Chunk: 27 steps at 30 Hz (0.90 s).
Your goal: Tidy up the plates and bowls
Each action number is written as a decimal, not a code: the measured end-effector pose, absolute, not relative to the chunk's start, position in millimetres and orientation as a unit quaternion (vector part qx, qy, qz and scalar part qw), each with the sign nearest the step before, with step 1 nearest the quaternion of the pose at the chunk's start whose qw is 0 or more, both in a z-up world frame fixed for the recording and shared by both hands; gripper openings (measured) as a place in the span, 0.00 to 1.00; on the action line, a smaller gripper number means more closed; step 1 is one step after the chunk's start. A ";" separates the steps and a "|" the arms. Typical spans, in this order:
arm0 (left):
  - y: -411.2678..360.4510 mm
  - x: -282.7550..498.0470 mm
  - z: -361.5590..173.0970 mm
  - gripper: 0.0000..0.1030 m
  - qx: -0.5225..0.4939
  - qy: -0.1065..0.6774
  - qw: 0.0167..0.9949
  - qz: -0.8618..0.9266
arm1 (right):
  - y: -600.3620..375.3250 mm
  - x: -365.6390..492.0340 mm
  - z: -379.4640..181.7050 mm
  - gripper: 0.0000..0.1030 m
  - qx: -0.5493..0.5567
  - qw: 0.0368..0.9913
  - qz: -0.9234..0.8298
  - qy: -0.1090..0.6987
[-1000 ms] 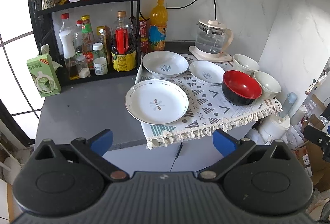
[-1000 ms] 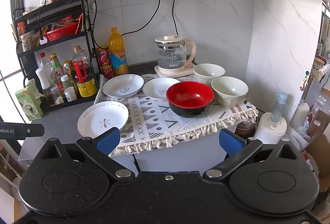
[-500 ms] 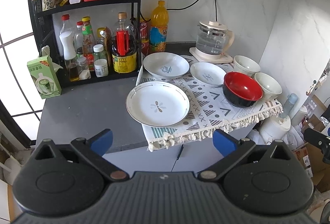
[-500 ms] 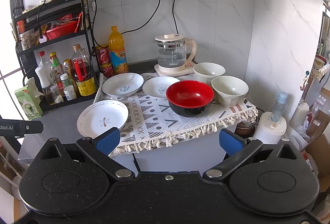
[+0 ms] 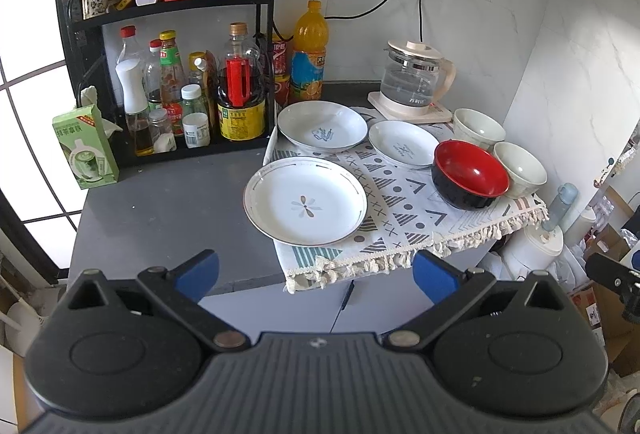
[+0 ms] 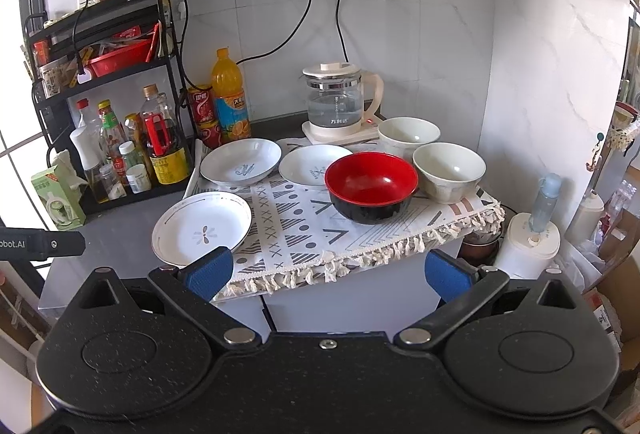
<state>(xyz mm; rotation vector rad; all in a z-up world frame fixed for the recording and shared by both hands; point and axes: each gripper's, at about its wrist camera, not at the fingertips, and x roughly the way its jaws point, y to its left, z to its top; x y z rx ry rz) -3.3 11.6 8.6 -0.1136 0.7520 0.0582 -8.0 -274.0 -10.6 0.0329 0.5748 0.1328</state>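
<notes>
Left wrist view: your left gripper [image 5: 316, 274] has its jaws wide apart, nothing between them, hanging short of the tabletop [image 5: 160, 210] edge. Large flower plate [image 5: 305, 201] sits at 12 o'clock from the jaws, half on the patterned cloth [image 5: 404, 218], half on bare grey top. Two smaller plates lie behind it: one [image 5: 322, 125] at 12, the other [image 5: 404, 144] at 1, close together; whether the rims touch is unclear. Red-and-black bowl [image 5: 469, 174] at 2 o'clock, touching a cream bowl [image 5: 520, 169] on its right; second cream bowl [image 5: 478, 123] just behind. Glass kettle [image 5: 416, 80] at the back, condiment rack [image 5: 172, 34] at 10 to 11. Right wrist view: your right gripper [image 6: 328, 272] also has its jaws spread, empty, off the front edge of the cloth [image 6: 304, 230]. Red bowl [image 6: 371, 186] at 12 o'clock, cream bowls [image 6: 449, 172] and [image 6: 409, 133] at 1. Flower plate [image 6: 202, 228] at 10, just above the left blue pad [image 6: 210, 272]. Small plates [image 6: 240, 161] and [image 6: 310, 165] at 11 to 12. Orange drink bottle [image 6: 229, 96] behind them.
</notes>
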 end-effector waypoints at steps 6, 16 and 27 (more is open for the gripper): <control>7.6 -2.1 5.3 0.99 -0.058 0.374 0.925 0.030 | -274.4 -7.7 -12.5 1.00 0.016 0.956 0.068 0.285; 2.4 -0.4 5.9 0.99 -0.062 0.376 0.924 0.032 | -279.4 -4.2 -13.4 1.00 0.022 0.954 0.068 0.293; 0.9 8.9 5.7 0.99 -0.067 0.381 0.922 0.035 | -279.0 4.3 -15.3 1.00 0.019 0.951 0.073 0.299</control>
